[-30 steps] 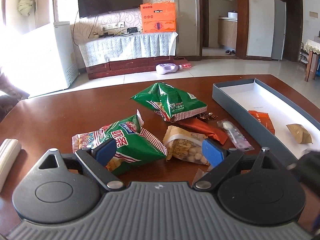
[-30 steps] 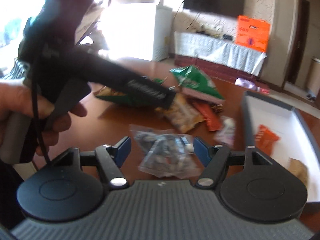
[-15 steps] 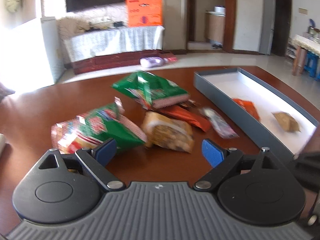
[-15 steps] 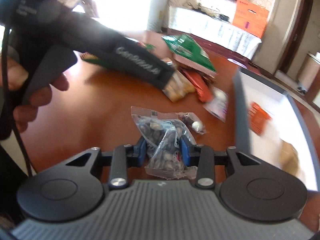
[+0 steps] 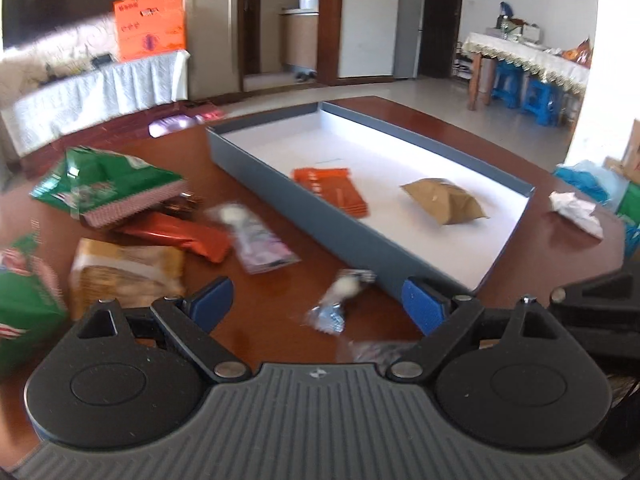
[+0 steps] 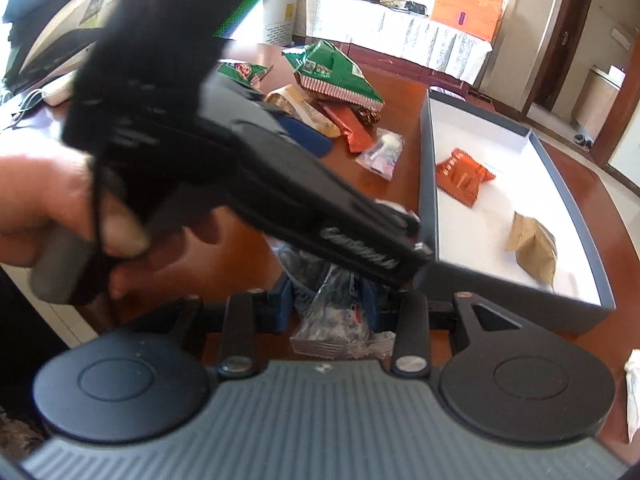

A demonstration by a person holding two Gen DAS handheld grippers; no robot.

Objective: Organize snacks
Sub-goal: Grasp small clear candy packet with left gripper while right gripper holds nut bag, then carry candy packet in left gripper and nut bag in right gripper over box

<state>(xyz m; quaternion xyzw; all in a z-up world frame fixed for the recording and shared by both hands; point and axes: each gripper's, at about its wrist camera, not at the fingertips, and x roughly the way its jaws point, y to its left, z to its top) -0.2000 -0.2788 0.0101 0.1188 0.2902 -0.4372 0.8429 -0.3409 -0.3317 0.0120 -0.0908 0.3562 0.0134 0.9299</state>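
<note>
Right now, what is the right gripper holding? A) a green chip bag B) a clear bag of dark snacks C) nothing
B: the right gripper has its blue fingers closed on the clear bag of dark snacks, while the green bag lies far off on the table.

Black claw point(image 5: 316, 304), blue fingertips point(image 5: 420, 304)

Seen from the left wrist, the box point(image 5: 384, 256) is lying at one o'clock on the table point(image 5: 280, 332), holding two packets point(image 5: 332, 192) side by side. Loose snack bags point(image 5: 104, 184) are sitting at ten o'clock, a small wrapped sweet point(image 5: 340, 300), possibly, resting just before the box's near wall.
</note>
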